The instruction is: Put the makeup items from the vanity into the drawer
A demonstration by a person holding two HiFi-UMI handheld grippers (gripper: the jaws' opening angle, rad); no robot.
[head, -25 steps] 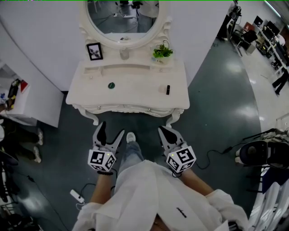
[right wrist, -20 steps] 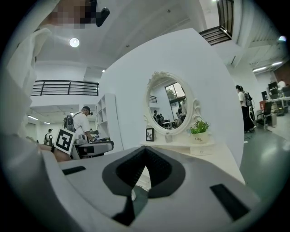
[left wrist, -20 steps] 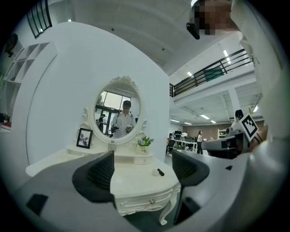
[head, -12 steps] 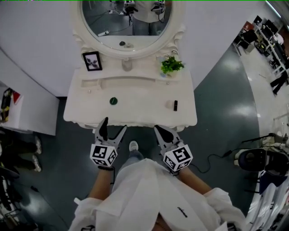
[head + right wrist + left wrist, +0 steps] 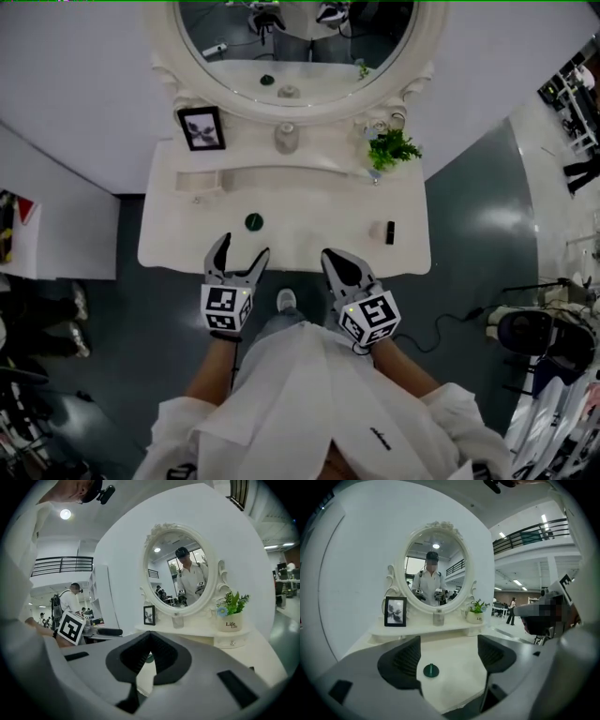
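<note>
White all over, the carved vanity table (image 5: 309, 246) stands directly in front of us, under its oval mirror (image 5: 291, 47). Two makeup items lie on its top, well apart. A small dark-green round pot (image 5: 253, 222) sits left of centre, and a short black tube (image 5: 389, 231) stands towards the right edge. On the back shelf are a framed picture (image 5: 202, 128) and a potted plant (image 5: 392, 148), which we judge to be no part of the job.

Our left gripper (image 5: 241, 248) hangs over the front edge with its jaws spread wide and nothing in them. In the left gripper view (image 5: 449, 651) the green pot (image 5: 431, 670) shows between the jaws but farther in, untouched. Our right gripper (image 5: 335, 262) is just short of the front edge. The right gripper view (image 5: 149, 638) shows its jaws closed tip to tip on nothing.

We judge this to be the approach, with nothing packed yet and no drawer seen open. Next we would need to find the drawer and pull it out, probably with the right gripper. The left gripper could reach forward and down to take the green pot.
</note>
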